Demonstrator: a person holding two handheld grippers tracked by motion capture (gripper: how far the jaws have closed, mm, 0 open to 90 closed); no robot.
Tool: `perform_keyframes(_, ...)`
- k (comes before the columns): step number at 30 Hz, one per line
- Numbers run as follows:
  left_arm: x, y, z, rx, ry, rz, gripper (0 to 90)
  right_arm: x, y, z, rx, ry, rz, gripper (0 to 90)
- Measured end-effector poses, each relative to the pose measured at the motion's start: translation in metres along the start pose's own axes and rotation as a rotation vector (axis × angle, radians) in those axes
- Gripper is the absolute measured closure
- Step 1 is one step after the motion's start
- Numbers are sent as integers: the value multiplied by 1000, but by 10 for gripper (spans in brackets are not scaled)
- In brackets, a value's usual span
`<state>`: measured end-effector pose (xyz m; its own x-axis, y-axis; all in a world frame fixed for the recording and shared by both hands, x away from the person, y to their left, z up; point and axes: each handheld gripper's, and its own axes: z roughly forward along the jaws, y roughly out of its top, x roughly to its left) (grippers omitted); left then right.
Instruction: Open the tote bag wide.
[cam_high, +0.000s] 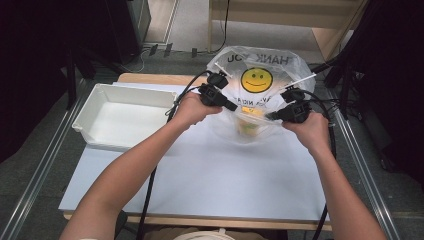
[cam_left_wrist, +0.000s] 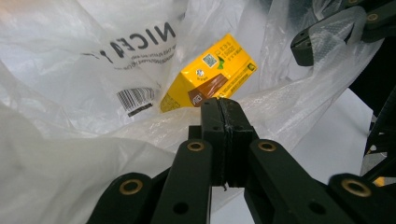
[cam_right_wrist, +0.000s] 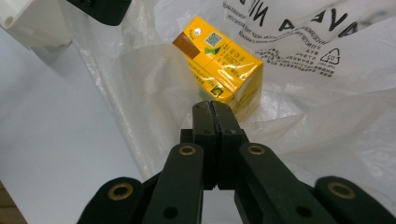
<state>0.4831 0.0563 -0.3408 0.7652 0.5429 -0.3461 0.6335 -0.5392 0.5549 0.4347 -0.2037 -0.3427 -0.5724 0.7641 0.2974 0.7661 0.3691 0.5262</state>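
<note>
On the white table top (cam_high: 200, 185), toward its far edge, stands a translucent plastic bag (cam_high: 280, 70) printed with a yellow smiley face and black lettering. Its mouth is held spread between the two hand-held tools. The left gripper (cam_high: 231, 106) sits at the bag's left rim and the right gripper (cam_high: 270, 116) at its right rim, each gripped by a bare hand.

In the left gripper view, the left gripper (cam_left_wrist: 223, 105) has its jaws fully pressed together, with a thin fold of bag film caught in the seam between them; the plastic bag (cam_left_wrist: 70, 172) drapes away from that point on both sides. In the right gripper view, the right gripper (cam_right_wrist: 213, 108) is likewise closed tight, pinching the bag's edge where the film gathers at its tips.

Inside the bag lies a yellow drink carton (cam_right_wrist: 219, 60) with a brown patch and a small code square on its face. It rests tilted on the bag's bottom, just beyond the closed tips of both tools, the carton (cam_left_wrist: 208, 74) being apart from either one.

Left of the bag, a white plastic bin (cam_high: 95, 107) stands on the table.
</note>
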Motion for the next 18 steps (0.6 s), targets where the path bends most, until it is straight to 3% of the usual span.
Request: perform_keyframes(18, 12, -22, 25, -35, -6, -50, 900, -7, -22, 18, -56, 9, -3, 900)
